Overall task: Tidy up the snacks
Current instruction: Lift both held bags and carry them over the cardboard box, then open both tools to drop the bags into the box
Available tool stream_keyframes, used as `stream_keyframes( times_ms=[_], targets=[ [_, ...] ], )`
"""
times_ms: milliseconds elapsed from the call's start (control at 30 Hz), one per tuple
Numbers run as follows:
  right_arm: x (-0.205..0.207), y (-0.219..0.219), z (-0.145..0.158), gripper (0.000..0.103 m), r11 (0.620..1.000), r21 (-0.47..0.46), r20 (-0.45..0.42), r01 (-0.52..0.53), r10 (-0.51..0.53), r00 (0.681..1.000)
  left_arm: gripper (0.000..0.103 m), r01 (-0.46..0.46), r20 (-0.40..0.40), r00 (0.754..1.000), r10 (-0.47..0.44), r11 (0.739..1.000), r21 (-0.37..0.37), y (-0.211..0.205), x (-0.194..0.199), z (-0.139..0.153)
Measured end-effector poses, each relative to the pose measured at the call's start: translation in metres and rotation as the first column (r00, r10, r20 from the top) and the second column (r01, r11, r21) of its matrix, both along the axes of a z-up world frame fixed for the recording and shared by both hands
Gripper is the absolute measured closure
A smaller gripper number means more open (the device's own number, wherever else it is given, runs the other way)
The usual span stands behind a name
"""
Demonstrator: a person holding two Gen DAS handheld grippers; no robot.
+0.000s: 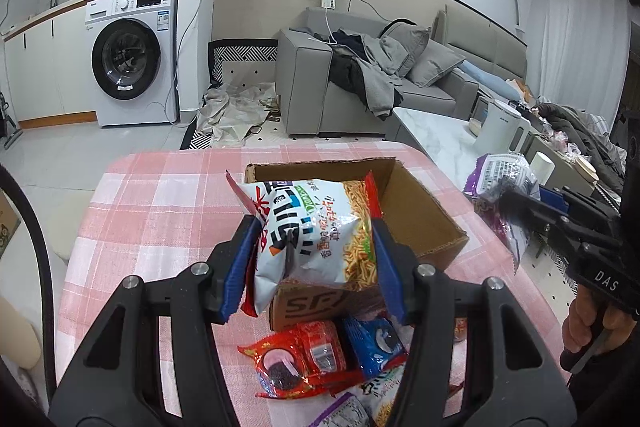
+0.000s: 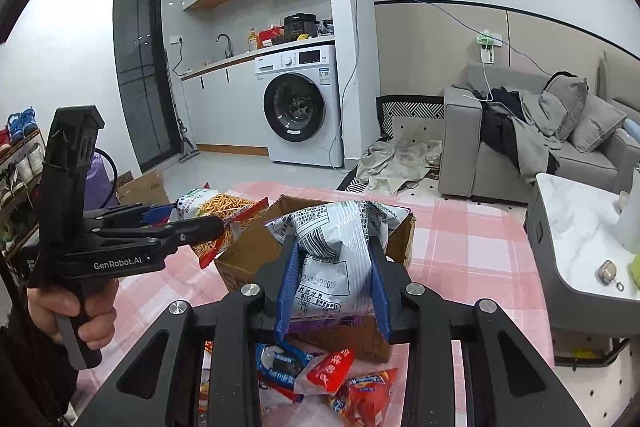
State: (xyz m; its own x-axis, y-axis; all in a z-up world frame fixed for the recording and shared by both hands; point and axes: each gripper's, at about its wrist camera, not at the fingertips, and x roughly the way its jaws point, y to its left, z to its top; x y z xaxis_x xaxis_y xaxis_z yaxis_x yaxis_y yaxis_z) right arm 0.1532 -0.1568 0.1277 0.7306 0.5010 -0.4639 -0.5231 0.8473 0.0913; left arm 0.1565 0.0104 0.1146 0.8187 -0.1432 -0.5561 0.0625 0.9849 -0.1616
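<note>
My left gripper (image 1: 312, 251) is shut on a white and red bag of stick snacks (image 1: 316, 223) and holds it above the near wall of an open cardboard box (image 1: 424, 211) on the pink checked tablecloth (image 1: 160, 211). My right gripper (image 2: 336, 279) is shut on a silver and purple snack bag (image 2: 340, 247), held over the same cardboard box (image 2: 240, 259). The right gripper's bag (image 1: 504, 183) shows at the right of the left wrist view. The left gripper's bag (image 2: 224, 215) shows left of the box in the right wrist view.
Loose snack packs lie in front of the box: a red pack (image 1: 304, 355), a blue cookie pack (image 1: 376, 347), red packs (image 2: 360, 387). A marble side table (image 2: 580, 227) with a white kettle (image 1: 500, 127) stands to the right. Sofa and washing machine stand behind.
</note>
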Motion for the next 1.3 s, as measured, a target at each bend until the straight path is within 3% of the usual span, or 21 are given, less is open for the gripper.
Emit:
stream_keyframes(
  times_ms=[533,1300],
  targets=[
    [0.058,0.022,-0.029,0.070,0.999,0.043,-0.053,-0.002,0.005,0.999,0.050,-0.007,-0.042,0.999,0.008,1.000,0.028,-0.005,0.067,-0.029],
    [0.086,0.039,-0.060,0.067,1.000,0.020,-0.081,0.021,-0.020,0.997,0.048,-0.006,-0.092,0.996,0.010,0.999,0.051,-0.027,0.105,-0.075]
  ],
)
